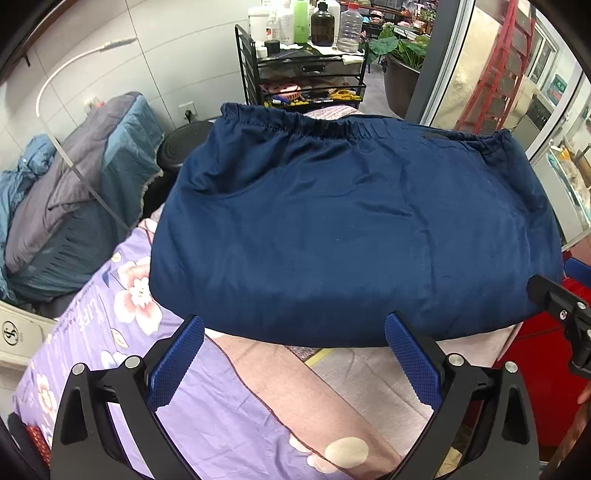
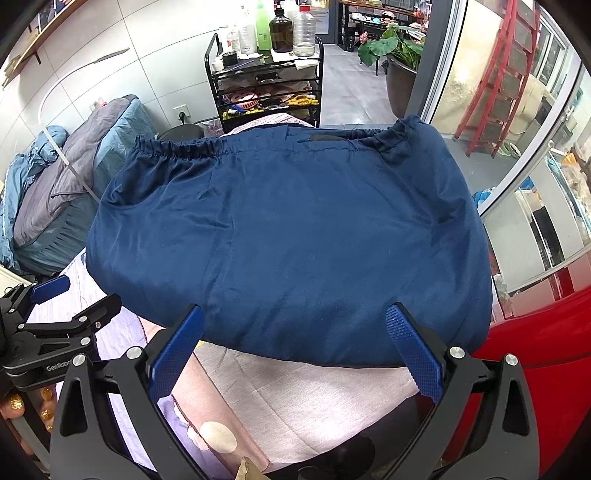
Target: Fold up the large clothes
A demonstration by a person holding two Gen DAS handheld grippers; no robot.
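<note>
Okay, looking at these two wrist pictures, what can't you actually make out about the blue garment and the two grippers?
- Blue garment: layers beneath hidden by its own top layer, both views.
- Its far side: hidden behind the elastic waistband.
- Right gripper: only one finger shows in the left view; frame edge cuts the rest.
- Bottle labels: too small.

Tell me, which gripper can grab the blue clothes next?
Probably right. The right gripper is open, with both tips over the near edge of the clothes. The left gripper, also open, sits further left, one tip barely reaching the corner.
</note>
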